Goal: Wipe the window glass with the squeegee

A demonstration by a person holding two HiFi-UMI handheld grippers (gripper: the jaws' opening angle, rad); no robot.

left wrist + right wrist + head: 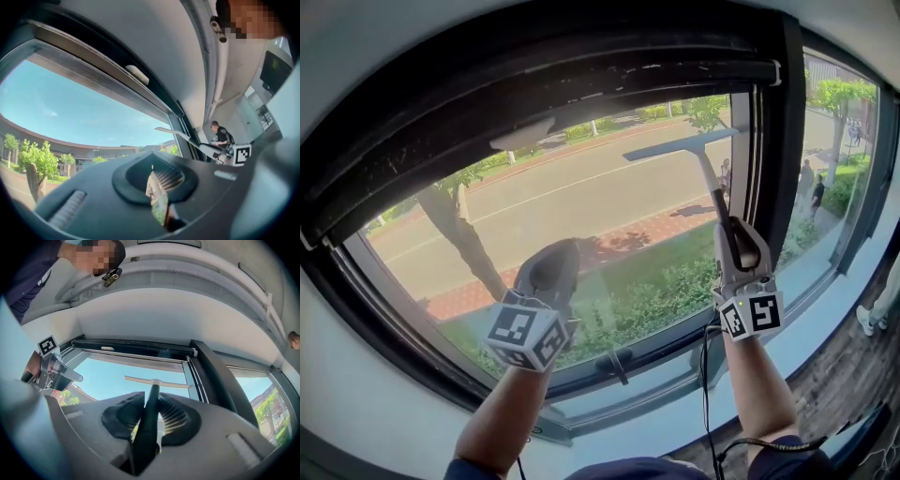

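Squeegee (707, 171) handle clamped in my raised right tongs (735, 228), blade high on the window glass (572, 202); left tongs (550, 270) held lower, closed and empty.

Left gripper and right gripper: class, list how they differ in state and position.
The right gripper is clamped on the squeegee handle; the left gripper is closed on nothing. The right gripper sits near the window's right post; the left gripper sits mid-pane. Both point up at the glass.

Grey left tool (548, 274) and right tool (739, 246); white cubes (528, 336) (black square markers); black cable (706, 394); dark sleeves (780, 459).
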